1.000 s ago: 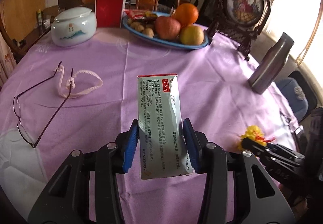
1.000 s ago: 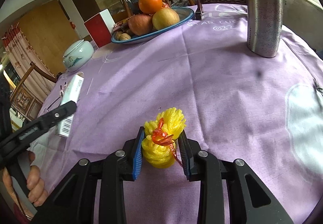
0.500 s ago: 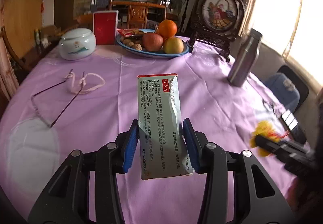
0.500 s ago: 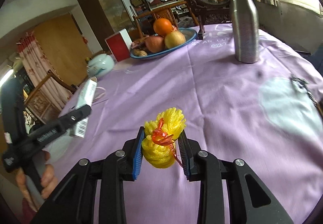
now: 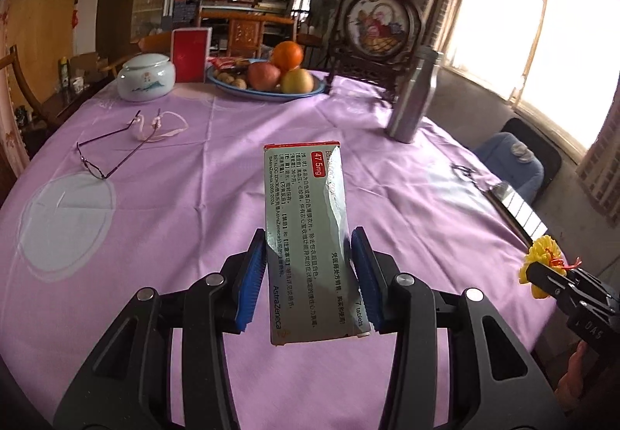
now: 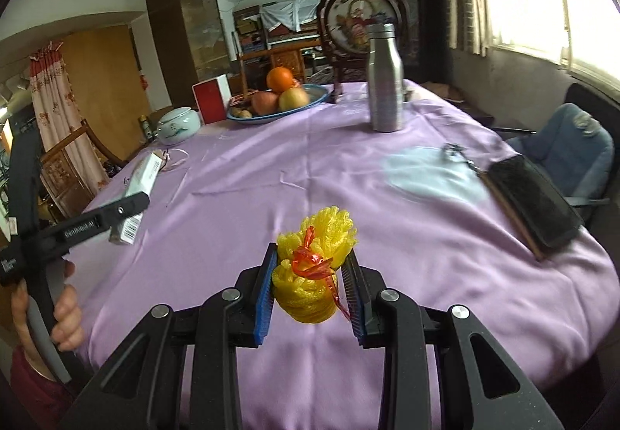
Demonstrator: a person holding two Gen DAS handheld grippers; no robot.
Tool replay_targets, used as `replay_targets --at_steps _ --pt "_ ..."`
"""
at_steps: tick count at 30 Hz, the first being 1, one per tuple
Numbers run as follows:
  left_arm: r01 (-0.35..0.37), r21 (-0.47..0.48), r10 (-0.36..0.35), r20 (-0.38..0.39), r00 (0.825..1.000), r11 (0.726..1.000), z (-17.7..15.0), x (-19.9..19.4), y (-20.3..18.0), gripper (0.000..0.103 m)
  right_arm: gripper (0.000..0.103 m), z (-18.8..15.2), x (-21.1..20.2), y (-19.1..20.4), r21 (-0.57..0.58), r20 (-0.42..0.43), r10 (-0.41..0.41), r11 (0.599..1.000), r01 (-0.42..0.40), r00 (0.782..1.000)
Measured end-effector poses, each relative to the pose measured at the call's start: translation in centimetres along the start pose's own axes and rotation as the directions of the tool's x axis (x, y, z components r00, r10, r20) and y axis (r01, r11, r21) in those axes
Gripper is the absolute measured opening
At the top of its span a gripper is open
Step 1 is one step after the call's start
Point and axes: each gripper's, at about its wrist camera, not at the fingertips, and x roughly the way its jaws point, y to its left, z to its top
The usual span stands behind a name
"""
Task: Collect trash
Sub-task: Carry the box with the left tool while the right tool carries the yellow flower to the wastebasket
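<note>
Right now both grippers are carrying trash above the purple tablecloth (image 5: 193, 236), and no bin is showing in either view, so the drop-off point is unknown from here.

The left gripper (image 5: 310, 275) is pinching a crumpled medicine box (image 5: 306, 236) by its lower half, its jaws standing partly apart and pressing on the box's two long sides. The carton is looking dented and hollow, and most of its length is sticking out past the blue pads (image 5: 252, 275). I judge that a quick swing or a knock against the table edge could lever it sideways out of the grip.

The right gripper (image 6: 310, 282) is squeezing a yellow foam fruit net (image 6: 316, 267) tied with a red ribbon (image 6: 310, 259), its jaws set narrow around the soft bundle. Foam is giving under pressure, so the hold is probably looser than it looks; the net could spring free, or the trailing ribbon tail could catch on something.

The two tools are hanging fairly near each other, the net showing at the right edge of the left view, so crossing paths could knock either piece loose. The steel bottle (image 6: 383, 81), the phone (image 6: 531, 205) by the table rim and the eyeglasses (image 5: 112, 147) are sitting in reach of a careless sweep.
</note>
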Motion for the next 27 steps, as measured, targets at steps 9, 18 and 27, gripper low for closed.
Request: replay_targets --at_steps 9,18,27 --pt "0.049 0.098 -0.050 0.005 0.999 0.994 -2.5 -2.7 -5.9 0.045 0.032 -4.2 -5.3 -5.1 0.083 0.013 -0.083 0.993 0.082 0.996" --pt "0.150 0.186 -0.153 0.003 0.988 0.971 -5.9 -5.4 -13.0 0.045 0.032 -9.0 -11.5 -9.4 0.138 0.039 -0.189 0.974 0.182 0.981" --pt "0.275 0.278 -0.267 -0.068 0.961 0.920 -10.1 -6.2 -20.9 0.045 0.032 -13.9 -16.4 -12.9 0.188 0.043 -0.291 0.942 0.278 0.956"
